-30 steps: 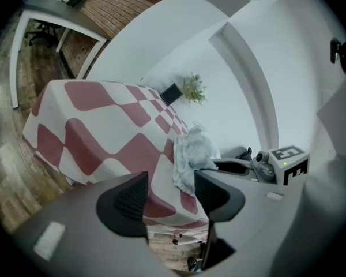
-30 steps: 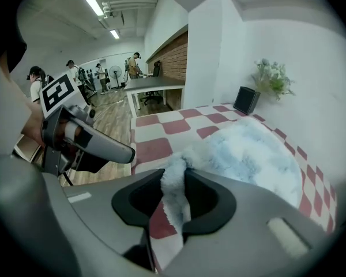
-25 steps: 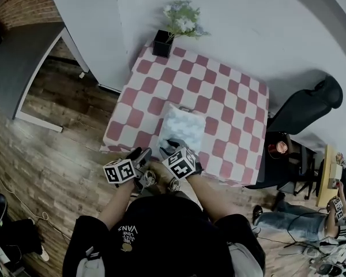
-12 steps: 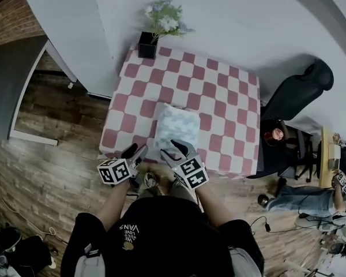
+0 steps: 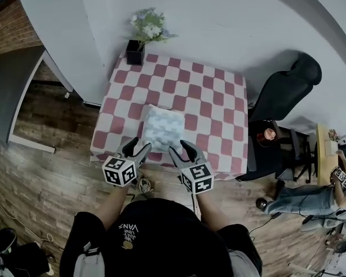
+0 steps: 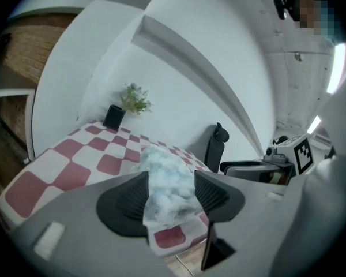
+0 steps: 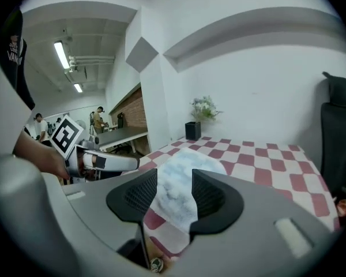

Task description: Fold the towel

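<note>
The pale blue-and-white towel (image 5: 163, 127) lies folded into a small rectangle near the front edge of the red-and-white checked table (image 5: 207, 103). Both grippers hover just in front of the table edge, short of the towel and not touching it. My left gripper (image 5: 136, 150) is open with nothing between its jaws. The jaws of my right gripper (image 5: 181, 150) have just been opening and hold nothing. In the left gripper view the towel (image 6: 167, 183) shows beyond the open left gripper (image 6: 170, 180). The right gripper view shows the towel (image 7: 181, 189) the same way past the right gripper (image 7: 174, 183).
A black pot with pale flowers (image 5: 134, 52) stands on the table's far left corner by the white wall. A black office chair (image 5: 282, 94) and a dark side table with a cup (image 5: 266, 134) stand to the right. A person (image 5: 288, 203) sits further right. Shoes (image 5: 143, 184) lie on the wood floor.
Both grippers have drawn back from the towel's near edge and risen. The right gripper's jaws have spread. The towel stays folded on the table.
</note>
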Demonstrator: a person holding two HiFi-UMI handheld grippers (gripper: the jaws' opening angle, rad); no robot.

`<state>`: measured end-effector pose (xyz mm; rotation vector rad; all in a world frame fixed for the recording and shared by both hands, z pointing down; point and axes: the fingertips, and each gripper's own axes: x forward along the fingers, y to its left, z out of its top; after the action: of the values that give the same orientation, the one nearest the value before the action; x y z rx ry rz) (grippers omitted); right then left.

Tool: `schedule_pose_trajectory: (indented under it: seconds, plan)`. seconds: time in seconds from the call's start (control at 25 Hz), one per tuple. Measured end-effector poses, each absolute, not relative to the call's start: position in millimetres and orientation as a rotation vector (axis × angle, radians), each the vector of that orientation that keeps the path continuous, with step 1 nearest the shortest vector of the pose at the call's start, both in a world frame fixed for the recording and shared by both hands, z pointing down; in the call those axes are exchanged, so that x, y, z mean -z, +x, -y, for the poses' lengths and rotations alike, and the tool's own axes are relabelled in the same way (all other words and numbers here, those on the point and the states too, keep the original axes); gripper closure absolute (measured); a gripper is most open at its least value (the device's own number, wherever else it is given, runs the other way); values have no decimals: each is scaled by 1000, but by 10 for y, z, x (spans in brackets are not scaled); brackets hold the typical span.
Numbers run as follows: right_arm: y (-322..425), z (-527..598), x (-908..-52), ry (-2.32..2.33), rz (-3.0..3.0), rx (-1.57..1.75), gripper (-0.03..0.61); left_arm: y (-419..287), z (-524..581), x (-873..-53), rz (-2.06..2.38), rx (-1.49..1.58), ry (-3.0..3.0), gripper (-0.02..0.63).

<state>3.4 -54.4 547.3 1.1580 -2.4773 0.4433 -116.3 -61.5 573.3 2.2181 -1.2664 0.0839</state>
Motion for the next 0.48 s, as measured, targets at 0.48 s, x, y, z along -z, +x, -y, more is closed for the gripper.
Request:
schedule_pose_trajectory:
  seconds: [0.48]
  plan:
    - [1011, -92, -5098, 1285, 2593, -375, 572, -510, -226, -5186, 1497, -93, 2385, 491]
